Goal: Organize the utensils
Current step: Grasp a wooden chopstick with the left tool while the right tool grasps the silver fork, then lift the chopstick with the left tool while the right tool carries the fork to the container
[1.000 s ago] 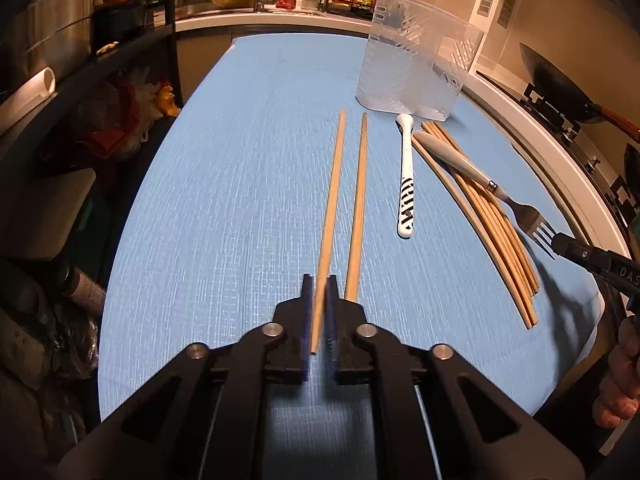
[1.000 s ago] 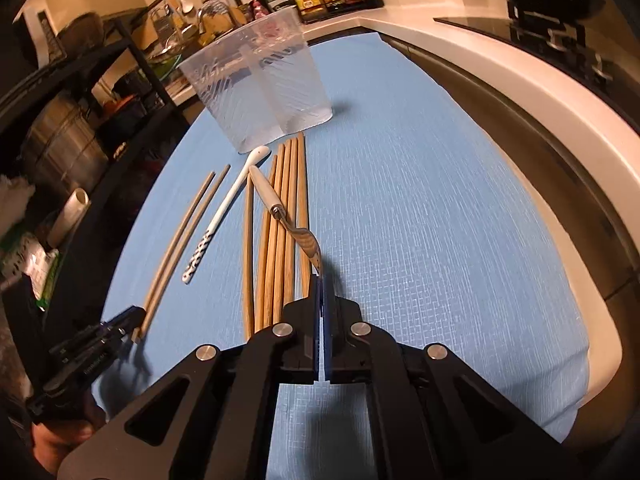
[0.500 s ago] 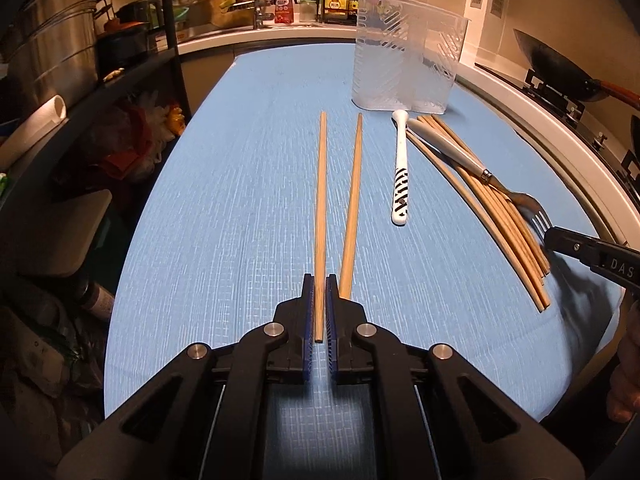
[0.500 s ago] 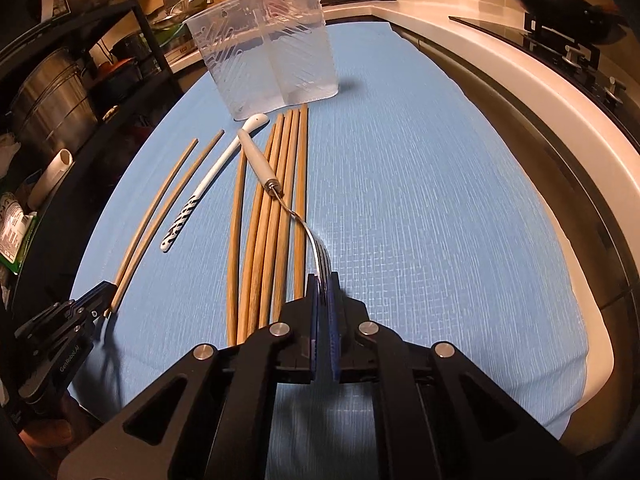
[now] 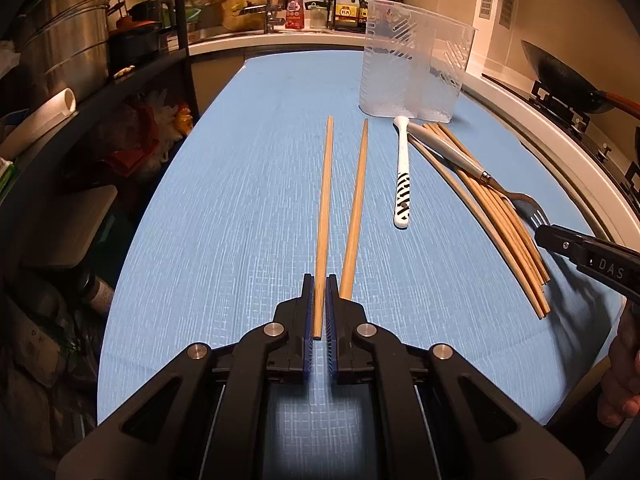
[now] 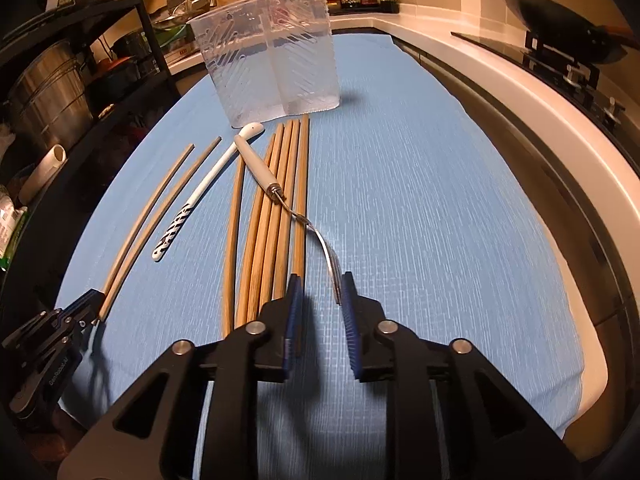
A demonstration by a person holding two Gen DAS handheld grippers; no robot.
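My left gripper (image 5: 319, 280) is shut on the near end of a wooden chopstick (image 5: 325, 200) that lies along the blue mat (image 5: 248, 208); a second chopstick (image 5: 356, 208) lies just right of it. My right gripper (image 6: 320, 280) is open, its jaws either side of the tines of a white-handled fork (image 6: 280, 196) resting across a bundle of several chopsticks (image 6: 272, 220). A white spoon with black stripes (image 6: 200, 196) lies left of the bundle. A clear plastic utensil holder (image 6: 272, 64) stands upright at the far end.
A black rack with steel pots (image 5: 60, 52) runs along the left. A white counter edge (image 6: 520, 112) and a stove with a wok (image 5: 568, 76) lie to the right. Bottles and a sink (image 5: 296, 4) stand at the back.
My right gripper has opened and let go of the fork tines. My left gripper stays shut on the chopstick, which now points straight ahead.
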